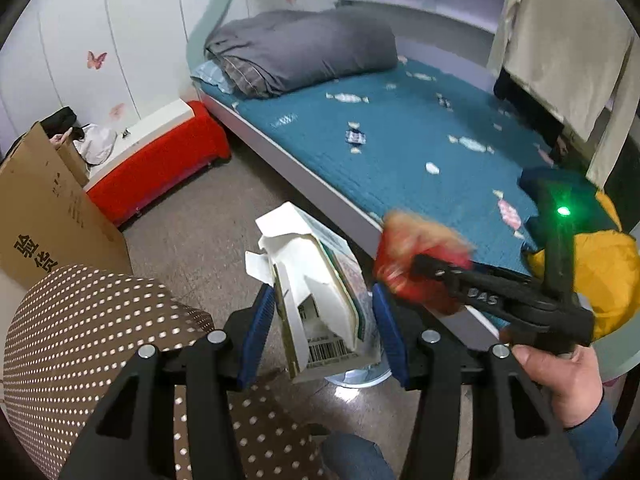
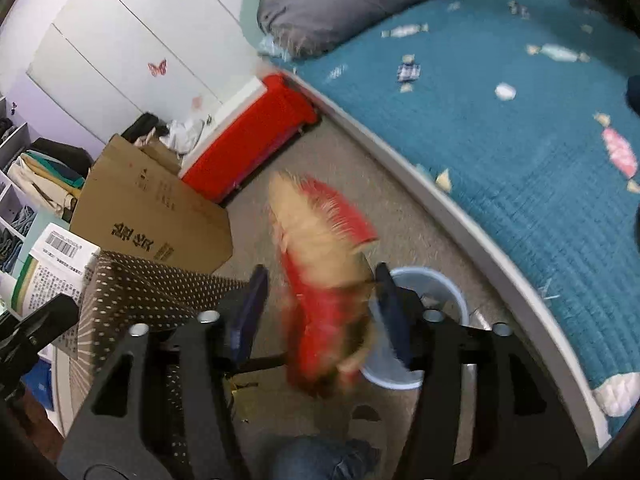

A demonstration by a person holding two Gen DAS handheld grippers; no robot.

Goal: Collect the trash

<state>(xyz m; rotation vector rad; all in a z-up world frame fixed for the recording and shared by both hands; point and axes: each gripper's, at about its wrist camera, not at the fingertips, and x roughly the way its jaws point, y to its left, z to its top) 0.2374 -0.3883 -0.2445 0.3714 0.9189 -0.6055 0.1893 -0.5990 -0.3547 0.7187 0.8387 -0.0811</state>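
Between the blue-padded fingers (image 1: 260,320) of the left gripper (image 1: 324,328) sits a white carton (image 1: 316,300) with green edging and a black barcode. Between the right gripper's (image 2: 320,312) fingers is a blurred red and tan wrapper (image 2: 320,264). Beyond them lie a teal bed cover (image 1: 400,136) printed with pastel candies, a grey duvet (image 1: 304,48), a red box (image 1: 160,168), a pale blue bin (image 2: 440,284) and brown white-dotted fabric (image 1: 88,328).

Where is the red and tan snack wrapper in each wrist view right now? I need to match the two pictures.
Left wrist view: the red and tan snack wrapper is right of centre, at the tips of the right gripper, against the bed's edge.
Right wrist view: the wrapper is in the centre, blurred, between the right gripper's fingers, above the light blue bin.
Shared landmark: the red bench at the bed's head end.
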